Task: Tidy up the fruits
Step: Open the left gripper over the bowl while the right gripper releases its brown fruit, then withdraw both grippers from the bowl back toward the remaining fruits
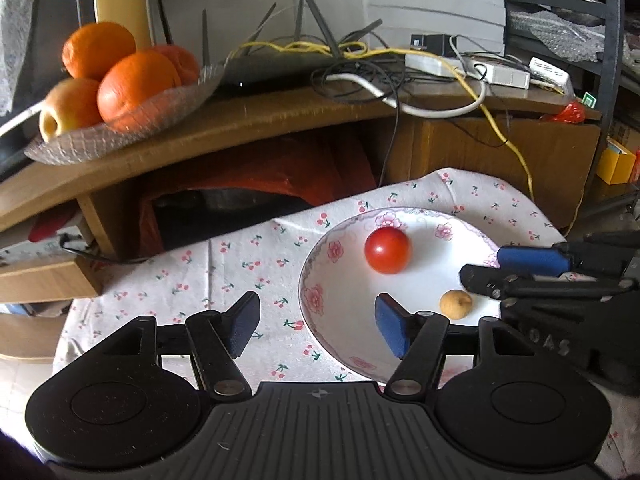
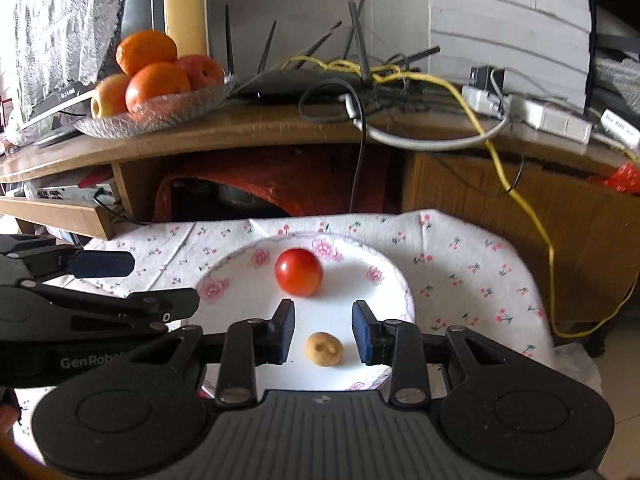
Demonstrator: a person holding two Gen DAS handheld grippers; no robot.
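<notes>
the wooden desk [image 2: 280, 132] fills the back of both views, its top cluttered with a router, cables and a glass dish [image 1: 120, 136] heaped with oranges [image 1: 136, 84] and apples, probably where fruit is meant to be gathered, though that is only a guess from the task. below and in front of it lies a cloth printed with cherries [image 2: 460, 264], and on the cloth sits a white plate with pink flowers on its rim [image 2: 256, 258].

the left gripper [image 1: 316, 324] hangs over the plate's left edge with its fingers spread wide and nothing between them, so it is released and idle, likely kept aside to leave room. the right gripper [image 2: 323, 330] is also released, empty, its two blue pads parted on either side of the smaller fruit without touching it; it looks lined up to close on that piece.

on the plate, the tomato [image 2: 298, 272] is round, glossy and deep red, lying toward the far side. nearer, well apart from it, is the small tan fruit [image 2: 324, 349], dull-skinned with a dimple on top, perhaps a longan. it seems light and easily rolled, so a gentle squeeze is called for.
</notes>
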